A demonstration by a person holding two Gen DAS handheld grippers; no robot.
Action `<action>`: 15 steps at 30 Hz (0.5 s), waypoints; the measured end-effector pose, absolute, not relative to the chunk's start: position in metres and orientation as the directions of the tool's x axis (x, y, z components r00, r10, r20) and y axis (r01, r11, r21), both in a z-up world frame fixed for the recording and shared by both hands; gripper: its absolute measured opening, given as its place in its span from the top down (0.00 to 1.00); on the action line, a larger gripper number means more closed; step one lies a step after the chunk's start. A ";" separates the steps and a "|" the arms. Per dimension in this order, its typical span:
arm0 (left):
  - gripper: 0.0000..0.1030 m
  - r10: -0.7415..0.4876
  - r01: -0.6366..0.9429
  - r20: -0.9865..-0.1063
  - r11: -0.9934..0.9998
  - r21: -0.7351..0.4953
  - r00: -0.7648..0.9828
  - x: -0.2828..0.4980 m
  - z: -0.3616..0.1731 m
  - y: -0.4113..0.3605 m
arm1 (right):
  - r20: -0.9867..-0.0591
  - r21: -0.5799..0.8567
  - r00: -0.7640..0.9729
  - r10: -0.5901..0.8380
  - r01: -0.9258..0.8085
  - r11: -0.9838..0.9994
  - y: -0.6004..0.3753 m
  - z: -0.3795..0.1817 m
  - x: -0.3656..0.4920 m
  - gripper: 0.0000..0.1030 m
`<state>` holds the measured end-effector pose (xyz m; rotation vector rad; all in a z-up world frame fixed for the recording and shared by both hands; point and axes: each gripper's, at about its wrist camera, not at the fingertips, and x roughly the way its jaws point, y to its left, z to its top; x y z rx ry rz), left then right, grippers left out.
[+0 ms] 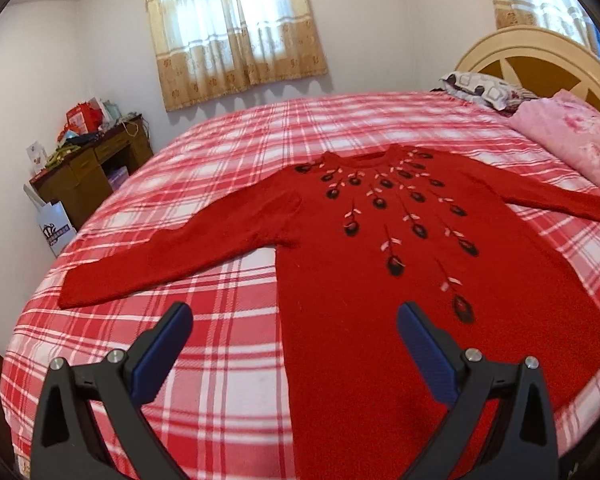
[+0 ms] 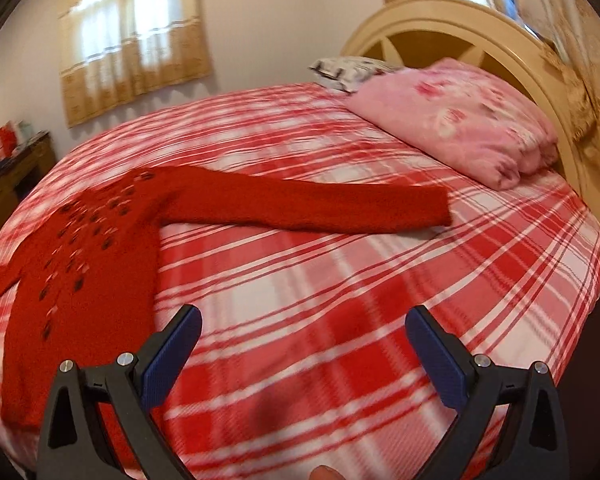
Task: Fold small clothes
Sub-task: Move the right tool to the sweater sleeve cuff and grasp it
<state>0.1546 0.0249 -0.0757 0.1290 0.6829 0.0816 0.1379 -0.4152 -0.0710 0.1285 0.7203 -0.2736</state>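
- On the bed [image 1: 228, 152], over the red-and-white plaid cover, a red sweater [image 1: 380, 248] lies flat and face up with both sleeves spread out sideways.
- Its long axis runs from the near edge of the bed, where the hem lies, toward the far edge under the curtained window, where the neckline points.
- The left sleeve [image 1: 172, 256] reaches toward the left edge of the bed; the right sleeve [image 2: 308, 208] stretches toward the headboard end, its cuff stopping short of the folded pink blanket [image 2: 460, 120].
- The left claw [image 1: 294, 320] hangs wide open above the hem, one finger over the plaid cover and the other over the sweater body, gripping nothing.
- The right claw [image 2: 303, 324] is likewise spread open and empty, over bare plaid to the right of the body, with the right sleeve ahead of it and well apart.
- Judging by this, each claw is nearer its own side's sleeve, and a first fold inward across the body looks likely.
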 end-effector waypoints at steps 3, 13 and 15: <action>0.00 0.123 -0.041 -0.641 0.989 0.141 0.758 0.170 -0.081 0.028 | -0.669 0.042 0.707 -0.230 0.344 0.938 -0.443 -0.070 0.151 0.01; 0.00 0.183 -0.093 -0.637 0.981 0.172 0.749 0.215 -0.089 0.039 | -0.713 0.166 0.649 -0.265 0.523 0.836 -0.547 -0.065 0.189 0.02; 0.00 0.206 -0.114 -0.632 0.976 0.184 0.747 0.223 -0.091 0.043 | -0.728 0.188 0.638 -0.251 0.538 0.822 -0.561 -0.066 0.200 0.09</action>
